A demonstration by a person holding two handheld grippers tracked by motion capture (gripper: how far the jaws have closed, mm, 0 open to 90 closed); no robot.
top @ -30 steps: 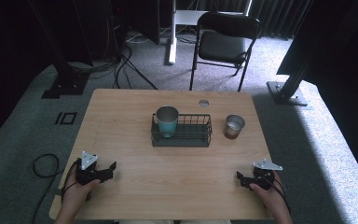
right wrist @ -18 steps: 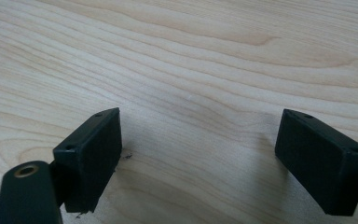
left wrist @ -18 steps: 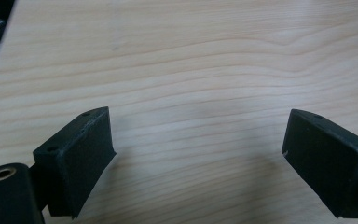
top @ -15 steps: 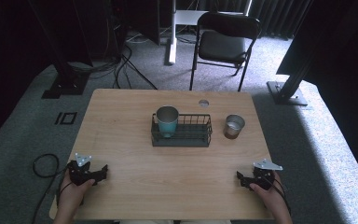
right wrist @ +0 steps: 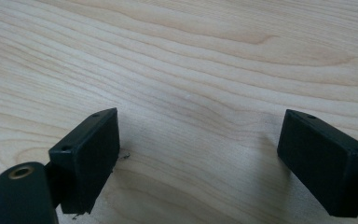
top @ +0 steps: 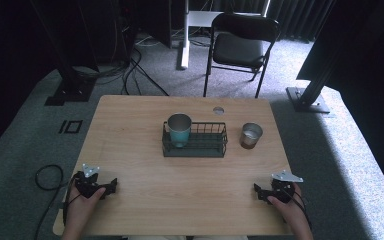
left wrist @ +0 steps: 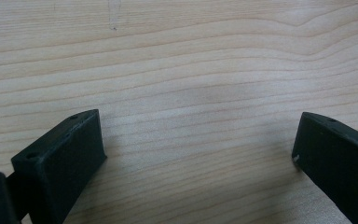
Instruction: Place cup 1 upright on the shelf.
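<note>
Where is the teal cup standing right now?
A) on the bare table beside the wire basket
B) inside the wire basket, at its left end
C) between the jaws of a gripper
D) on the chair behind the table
B: the teal cup stands upright inside the wire basket, at its left end.

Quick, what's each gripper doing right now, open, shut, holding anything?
Left gripper: open, jaws have just been opening, nothing between them, only bare table.
Right gripper: open, holding nothing.
</note>
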